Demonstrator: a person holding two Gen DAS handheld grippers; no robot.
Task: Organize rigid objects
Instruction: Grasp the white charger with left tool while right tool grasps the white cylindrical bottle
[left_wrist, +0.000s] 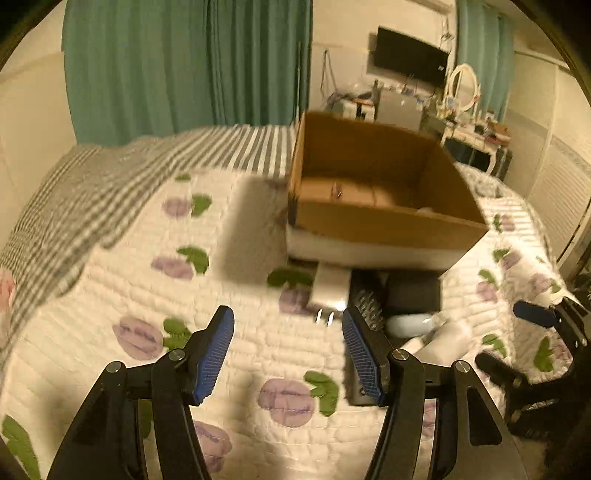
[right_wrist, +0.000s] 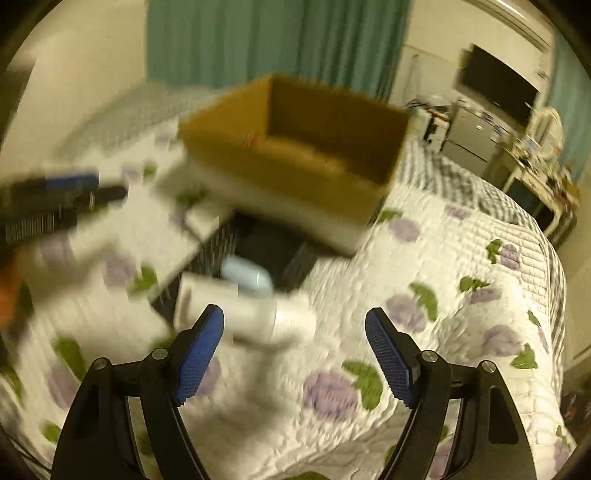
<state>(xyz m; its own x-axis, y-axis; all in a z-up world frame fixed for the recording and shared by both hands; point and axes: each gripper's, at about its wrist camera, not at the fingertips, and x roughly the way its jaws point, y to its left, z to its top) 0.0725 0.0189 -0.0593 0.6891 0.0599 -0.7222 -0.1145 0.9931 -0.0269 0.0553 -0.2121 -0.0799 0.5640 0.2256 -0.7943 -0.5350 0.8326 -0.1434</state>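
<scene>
The white bottle (right_wrist: 245, 314) lay on its side on the bed's quilt (right_wrist: 424, 258), just ahead of the right tongs (right_wrist: 295, 354) and a little to their left. Its long axis ran roughly across that view, cap end toward the right, so it sat nearly square to the line of the fingers. The picture was blurred, and whether the bottle touched the left finger could not be told. Behind it lay a pale blue item (right_wrist: 247, 278) and a dark tray-like thing (right_wrist: 266, 251), and past those the open cardboard box (right_wrist: 295, 147), which held little that could be made out.

From the left wrist, the same bottle (left_wrist: 448, 334) lay off to the right of the left tongs (left_wrist: 288, 354), beyond the right finger, beside the pale blue item (left_wrist: 408, 325). A white plug (left_wrist: 330, 291) with metal prongs lay straight ahead of the left tongs, near the box (left_wrist: 380, 192).

Both tongs stood spread wide and gripped nothing. The right tongs hovered low over the quilt, pointed slightly downward toward the bottle and box. The left tongs hovered at about the same height, aimed at the plug and the box's near wall.

The right hand appeared the nearer to the bottle, so it looked the likelier one to take it, with a small shift left to straddle the body. The box seemed the probable place for it.
</scene>
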